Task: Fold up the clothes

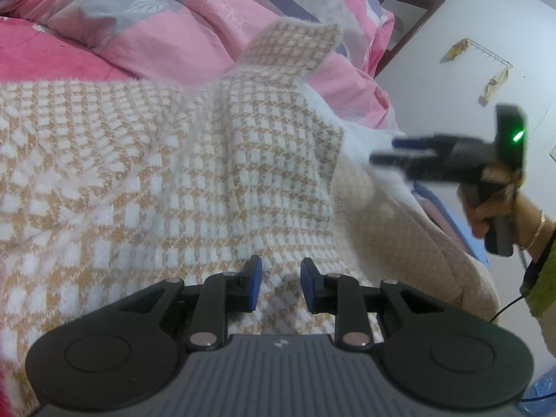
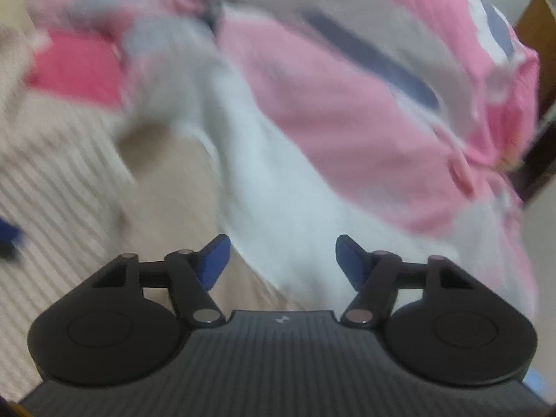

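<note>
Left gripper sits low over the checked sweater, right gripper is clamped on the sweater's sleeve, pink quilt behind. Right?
Not quite. The right gripper is not clamped on anything: in the right wrist view its blue pads stand apart with nothing pinched between them. The rest holds: the left gripper sits low over the checked sweater, with the pink quilt behind.

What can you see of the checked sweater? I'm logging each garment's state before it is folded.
The checked sweater is a fuzzy knit in tan and white houndstooth, with a plain beige, white-edged part at its right. It lies spread and rumpled on the pink bed sheet; one sleeve runs up onto the pink duvet, its cuff lifted. The left hand-held gripper sits at its near edge, fabric between narrowly parted jaws; whether they pinch it is unclear.
</note>
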`<state>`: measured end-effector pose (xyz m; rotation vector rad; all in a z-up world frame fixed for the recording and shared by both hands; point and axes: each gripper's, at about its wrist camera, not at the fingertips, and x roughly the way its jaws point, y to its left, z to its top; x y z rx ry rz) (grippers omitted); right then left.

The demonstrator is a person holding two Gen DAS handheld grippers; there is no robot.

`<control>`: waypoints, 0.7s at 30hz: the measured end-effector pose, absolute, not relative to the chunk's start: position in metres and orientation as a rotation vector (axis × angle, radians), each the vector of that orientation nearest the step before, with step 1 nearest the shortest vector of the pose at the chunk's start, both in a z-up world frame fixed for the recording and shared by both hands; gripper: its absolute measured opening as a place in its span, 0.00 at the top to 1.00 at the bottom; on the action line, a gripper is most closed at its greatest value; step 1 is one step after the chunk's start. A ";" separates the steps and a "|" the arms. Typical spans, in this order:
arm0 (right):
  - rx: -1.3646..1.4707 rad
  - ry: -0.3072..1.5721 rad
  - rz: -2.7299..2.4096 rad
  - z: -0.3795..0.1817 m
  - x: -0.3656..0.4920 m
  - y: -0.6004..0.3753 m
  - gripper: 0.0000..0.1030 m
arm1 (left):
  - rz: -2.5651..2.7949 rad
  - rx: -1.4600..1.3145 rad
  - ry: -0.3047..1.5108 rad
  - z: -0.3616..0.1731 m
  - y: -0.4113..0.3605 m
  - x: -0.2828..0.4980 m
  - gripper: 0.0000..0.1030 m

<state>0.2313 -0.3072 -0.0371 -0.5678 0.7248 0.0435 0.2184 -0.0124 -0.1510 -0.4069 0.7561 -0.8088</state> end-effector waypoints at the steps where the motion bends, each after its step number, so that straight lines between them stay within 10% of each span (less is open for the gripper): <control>1: -0.595 0.740 0.046 -0.045 0.232 -0.309 0.37 | -0.809 -0.407 0.756 -0.151 -0.012 0.218 0.75; 9: -0.741 0.841 0.048 -0.106 0.261 -0.308 0.38 | -0.809 -0.411 0.756 -0.152 -0.013 0.218 0.75; 11: -0.793 0.820 0.018 -0.114 0.265 -0.305 0.72 | -0.808 -0.413 0.756 -0.152 -0.013 0.219 0.75; 13: -0.843 0.782 -0.011 -0.115 0.263 -0.298 0.85 | -0.808 -0.413 0.755 -0.153 -0.012 0.219 0.75; 21: -0.954 0.510 -0.180 -0.088 0.247 -0.284 0.92 | -0.804 -0.408 0.753 -0.152 -0.012 0.218 0.75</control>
